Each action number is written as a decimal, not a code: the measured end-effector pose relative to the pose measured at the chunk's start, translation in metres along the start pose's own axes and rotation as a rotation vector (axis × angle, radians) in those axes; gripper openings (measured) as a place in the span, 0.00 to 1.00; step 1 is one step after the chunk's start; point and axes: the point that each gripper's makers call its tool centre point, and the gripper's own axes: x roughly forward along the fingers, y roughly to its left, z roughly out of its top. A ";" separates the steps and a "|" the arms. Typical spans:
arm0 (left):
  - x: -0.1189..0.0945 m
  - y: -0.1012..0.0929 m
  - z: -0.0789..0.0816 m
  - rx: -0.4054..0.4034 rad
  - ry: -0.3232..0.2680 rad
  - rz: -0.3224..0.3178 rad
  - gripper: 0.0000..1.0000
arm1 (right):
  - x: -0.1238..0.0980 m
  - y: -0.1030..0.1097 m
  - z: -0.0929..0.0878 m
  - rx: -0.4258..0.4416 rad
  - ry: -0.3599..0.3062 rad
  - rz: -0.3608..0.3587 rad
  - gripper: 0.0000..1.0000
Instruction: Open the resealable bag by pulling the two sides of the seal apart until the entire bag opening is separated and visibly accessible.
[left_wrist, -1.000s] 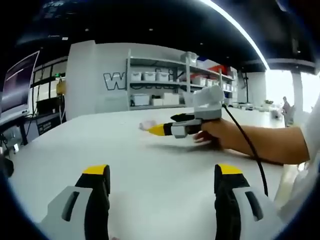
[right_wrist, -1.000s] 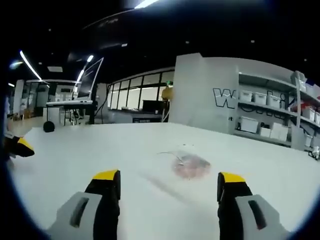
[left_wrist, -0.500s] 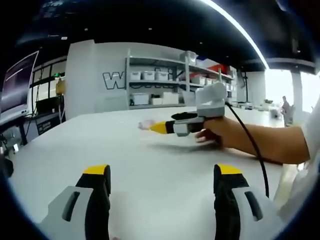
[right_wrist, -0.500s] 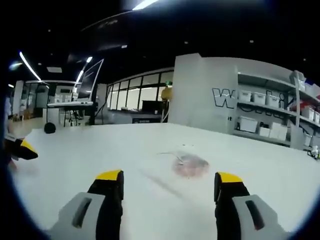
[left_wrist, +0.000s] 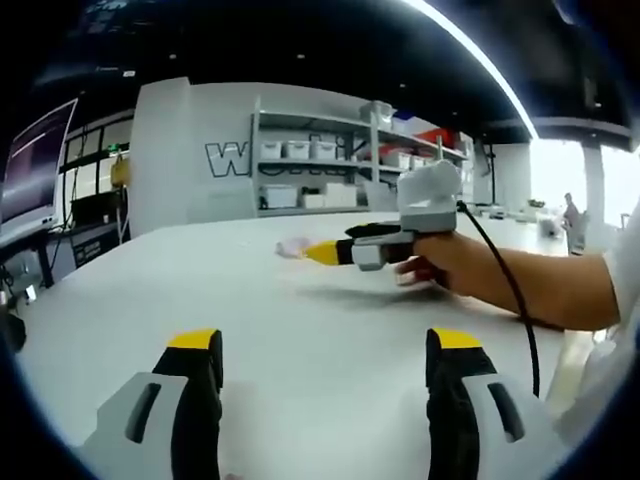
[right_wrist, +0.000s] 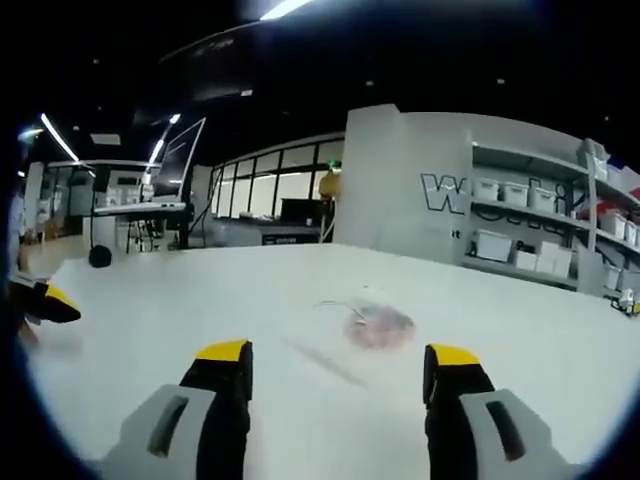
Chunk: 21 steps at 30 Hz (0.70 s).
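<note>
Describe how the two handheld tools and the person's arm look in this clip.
Each tool has two black jaws with yellow tips and light grey housings at the base. The right tool, seen side-on in the left gripper view, has a white boxy top and a black cable trailing back along the person's bare forearm. The left tool looks the same.
</note>
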 end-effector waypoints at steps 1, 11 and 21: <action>0.000 0.000 0.000 -0.001 0.000 0.000 0.83 | -0.002 0.001 0.001 0.003 -0.004 -0.001 0.69; 0.000 -0.001 0.000 0.000 0.000 -0.003 0.82 | -0.012 0.006 0.008 0.015 -0.029 -0.001 0.66; 0.000 -0.001 0.000 -0.001 -0.001 -0.002 0.82 | -0.016 0.004 0.006 0.035 -0.026 -0.002 0.63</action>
